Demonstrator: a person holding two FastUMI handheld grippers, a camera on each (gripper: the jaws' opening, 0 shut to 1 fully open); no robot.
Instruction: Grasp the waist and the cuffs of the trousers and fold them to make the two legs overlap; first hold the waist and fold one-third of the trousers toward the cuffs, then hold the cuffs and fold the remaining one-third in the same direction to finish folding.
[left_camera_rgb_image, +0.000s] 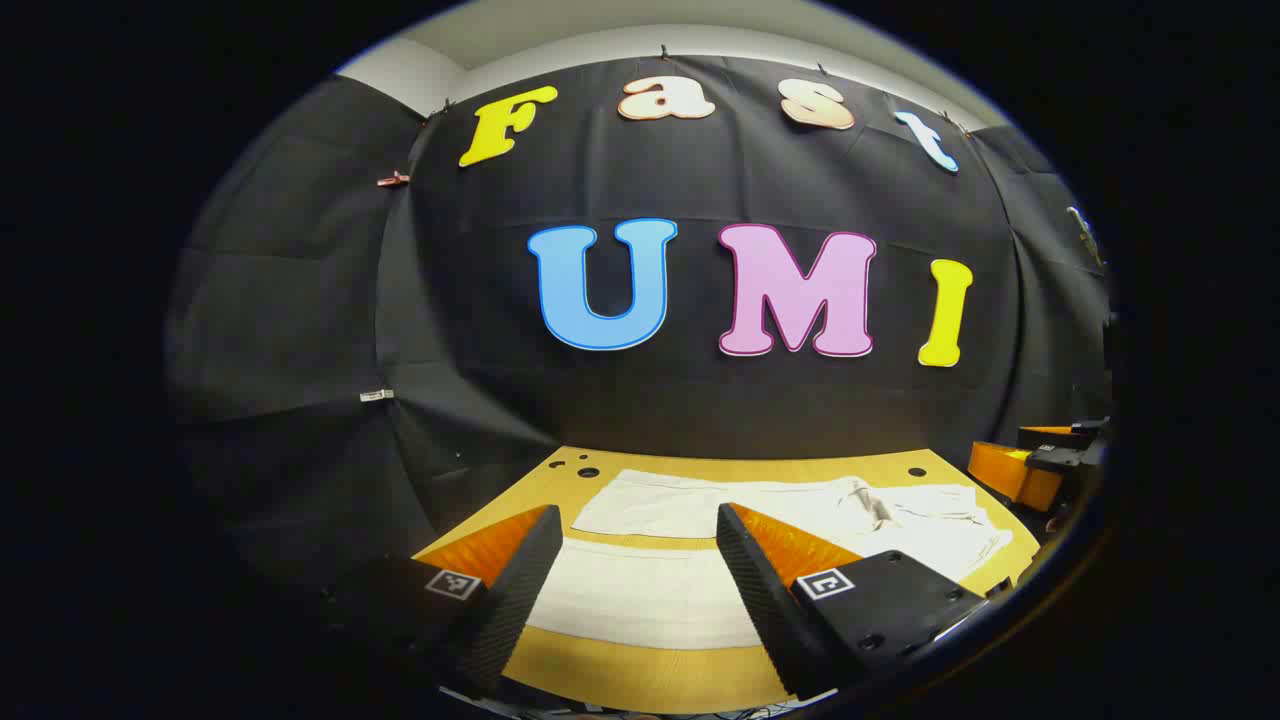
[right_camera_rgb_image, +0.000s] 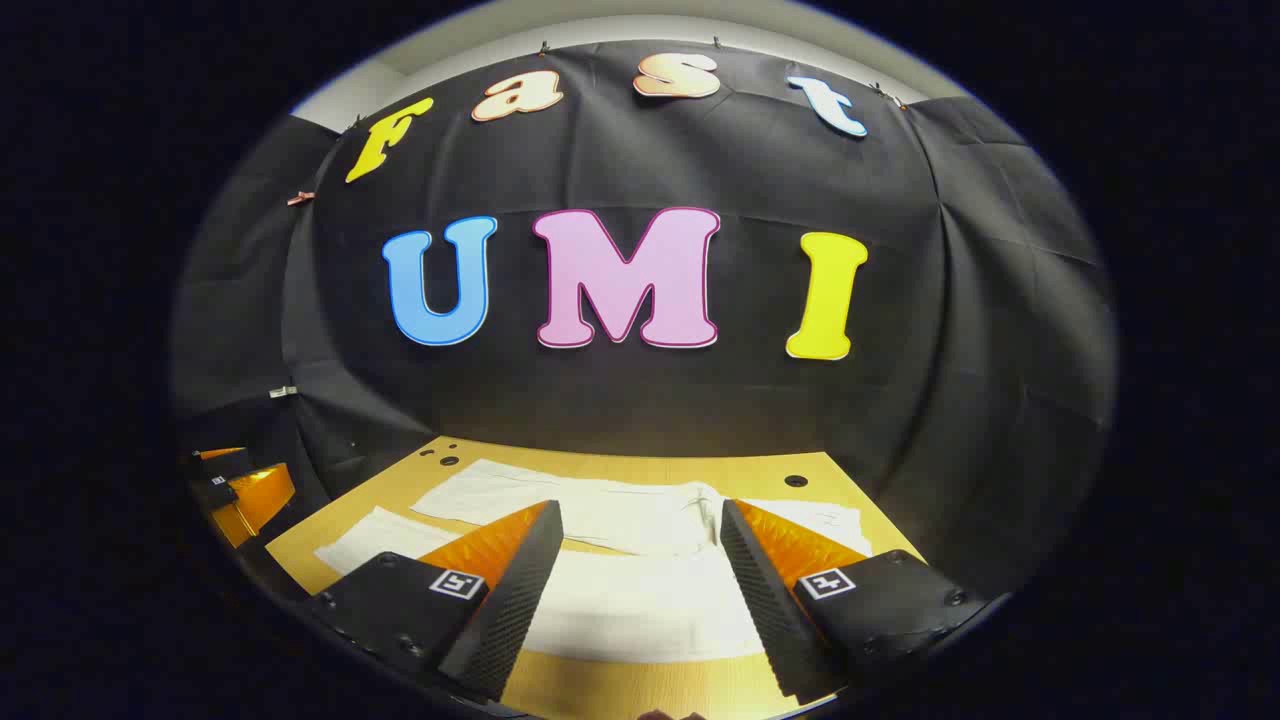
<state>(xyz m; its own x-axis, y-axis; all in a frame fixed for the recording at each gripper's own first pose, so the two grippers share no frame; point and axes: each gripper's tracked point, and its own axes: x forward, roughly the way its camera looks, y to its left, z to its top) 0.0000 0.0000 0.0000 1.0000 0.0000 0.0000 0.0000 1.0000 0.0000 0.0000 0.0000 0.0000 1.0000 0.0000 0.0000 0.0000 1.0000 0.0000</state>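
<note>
Table takes up the lower part of both views, wood top with a few holes toward 12 o'clock by the black wall. Trousers lie flat on it, pale cloth, legs spread apart and not yet overlapped, one leg nearer me, one farther, with a strip of bare wood between; in the left gripper view the bunched waist end sits toward 2 o'clock, and in the right gripper view the trousers run across from 9 to 3 o'clock. So I judge the first step is pending: get the two legs on top of each other. To do it well I'd take the near leg's edge at both ends at once, one tool by the waist, one by the cuff, lift only enough to clear, carry it toward 12 o'clock and lay edge on edge so no wrinkle gets trapped. Left gripper hovers above the near leg, pitched nearly level and aimed at the wall, fingers spread wide, nothing between them. Right gripper has the same pose, released, holding nothing. The other tool peeks in at 3 o'clock in the left gripper view and at 9 o'clock in the right gripper view, well apart.
</note>
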